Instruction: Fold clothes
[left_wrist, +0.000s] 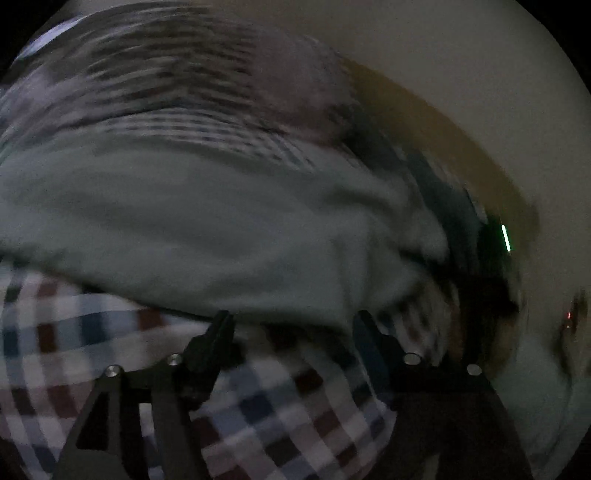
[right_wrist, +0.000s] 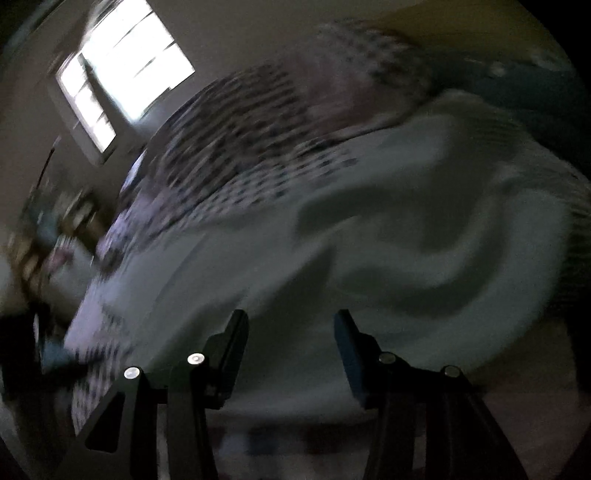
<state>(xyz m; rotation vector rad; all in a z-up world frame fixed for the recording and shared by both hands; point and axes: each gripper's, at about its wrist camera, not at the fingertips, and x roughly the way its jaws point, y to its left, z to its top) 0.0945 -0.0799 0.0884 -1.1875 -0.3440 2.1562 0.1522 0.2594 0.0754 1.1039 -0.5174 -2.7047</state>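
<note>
Pale garment (left_wrist: 207, 229) (blurred) lies on checked cloth (left_wrist: 280, 406), both hand-held grippers agape.

One pale grey-green garment (left_wrist: 207, 229) here, bunched up, and one checked cloth (left_wrist: 280, 402) spread under it. Two grippers: the left gripper (left_wrist: 291, 325) with two black fingers, the right gripper (right_wrist: 291, 325) with two more. One bright window (right_wrist: 122, 70). One small green light (left_wrist: 505, 238), blurred.

a dim room with plain pale walls (left_wrist: 461, 55), lit by one bright window (right_wrist: 122, 70); everything blurred.
</note>
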